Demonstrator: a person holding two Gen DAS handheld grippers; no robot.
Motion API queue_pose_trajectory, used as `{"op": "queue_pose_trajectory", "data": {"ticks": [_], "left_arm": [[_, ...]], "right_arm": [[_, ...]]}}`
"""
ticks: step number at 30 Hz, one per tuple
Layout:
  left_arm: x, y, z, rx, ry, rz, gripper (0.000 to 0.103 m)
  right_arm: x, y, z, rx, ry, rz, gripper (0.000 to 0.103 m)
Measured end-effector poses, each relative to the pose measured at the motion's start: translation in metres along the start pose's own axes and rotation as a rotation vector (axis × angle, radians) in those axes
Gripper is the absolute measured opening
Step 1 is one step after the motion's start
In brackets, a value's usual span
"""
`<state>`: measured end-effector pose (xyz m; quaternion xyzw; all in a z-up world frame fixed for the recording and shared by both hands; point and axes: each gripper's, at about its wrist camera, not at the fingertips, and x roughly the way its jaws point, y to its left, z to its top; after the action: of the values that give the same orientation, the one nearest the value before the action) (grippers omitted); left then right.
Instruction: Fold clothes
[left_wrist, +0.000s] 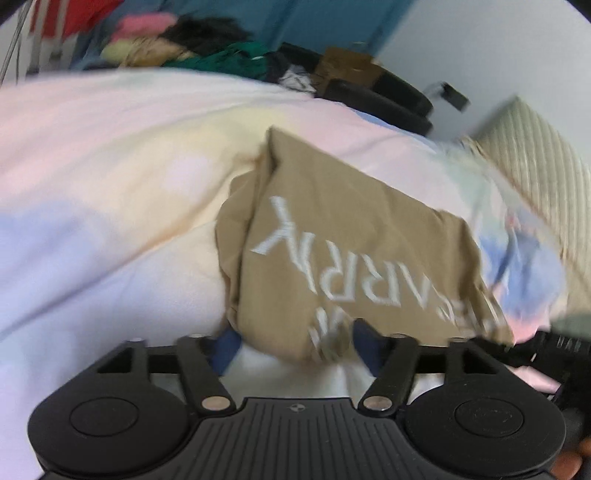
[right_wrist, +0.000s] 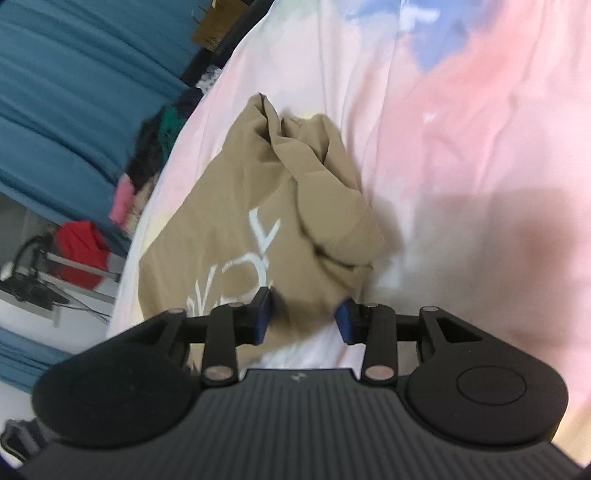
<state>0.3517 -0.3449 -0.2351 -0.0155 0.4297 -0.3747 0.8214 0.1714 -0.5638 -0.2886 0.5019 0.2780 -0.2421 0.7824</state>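
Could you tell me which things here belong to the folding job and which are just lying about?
Job:
- tan shirt with white lettering, on the pastel bedspread
- left tongs, open around its near edge
- right tongs, open at its edge

Lying about:
- heap of clothes
- red garment
- teal curtain

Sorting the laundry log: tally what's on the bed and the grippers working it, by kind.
Tan shirts: 1, the shirt, lying on the sheet
Pastel sheets: 1
Grippers: 2, left gripper and right gripper, both open over the shirt's near edge
Total: 4
The clothes pile beyond the bed is too blurred to count.
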Motion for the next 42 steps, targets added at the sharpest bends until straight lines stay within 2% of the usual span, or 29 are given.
{"op": "queue_pose_trajectory", "data": {"ticks": [4, 5, 6, 8, 9, 10, 14, 20, 27, 34, 42], "left_arm": [[-0.060, -0.033, -0.005, 0.073, -0.075, 0.006, 0.084], [-0.075, -0.042, -0.006, 0.092, -0.093, 0.007, 0.086], [-0.089, -0.050, -0.008, 0.110, -0.112, 0.008, 0.088], [-0.119, -0.067, -0.010, 0.147, -0.149, 0.011, 0.092], [-0.134, -0.075, -0.012, 0.165, -0.168, 0.013, 0.098], [-0.149, -0.084, -0.013, 0.184, -0.187, 0.014, 0.101], [-0.209, -0.117, -0.018, 0.257, -0.261, 0.019, 0.102], [-0.282, -0.147, -0.051, 0.324, -0.363, 0.012, 0.102], [-0.336, -0.161, -0.096, 0.325, -0.431, 0.021, 0.102], [-0.367, -0.159, -0.131, 0.346, -0.489, 0.052, 0.102], [-0.380, -0.139, -0.151, 0.317, -0.567, 0.095, 0.102]], "right_arm": [[-0.052, 0.024, -0.010, -0.117, -0.041, 0.007, 0.040], [-0.066, 0.030, -0.014, -0.156, -0.062, 0.010, 0.044], [-0.081, 0.036, -0.017, -0.196, -0.084, 0.013, 0.051], [-0.113, 0.045, -0.025, -0.251, -0.140, 0.048, 0.090], [-0.130, 0.049, -0.029, -0.277, -0.176, 0.074, 0.094], [-0.148, 0.053, -0.035, -0.311, -0.211, 0.090, 0.095], [-0.201, 0.071, -0.050, -0.433, -0.272, 0.091, 0.095], [-0.266, 0.081, -0.082, -0.552, -0.341, 0.099, 0.095], [-0.319, 0.075, -0.116, -0.626, -0.419, 0.120, 0.095], [-0.335, 0.067, -0.149, -0.686, -0.486, 0.139, 0.095], [-0.313, 0.071, -0.183, -0.767, -0.539, 0.104, 0.095]]}}
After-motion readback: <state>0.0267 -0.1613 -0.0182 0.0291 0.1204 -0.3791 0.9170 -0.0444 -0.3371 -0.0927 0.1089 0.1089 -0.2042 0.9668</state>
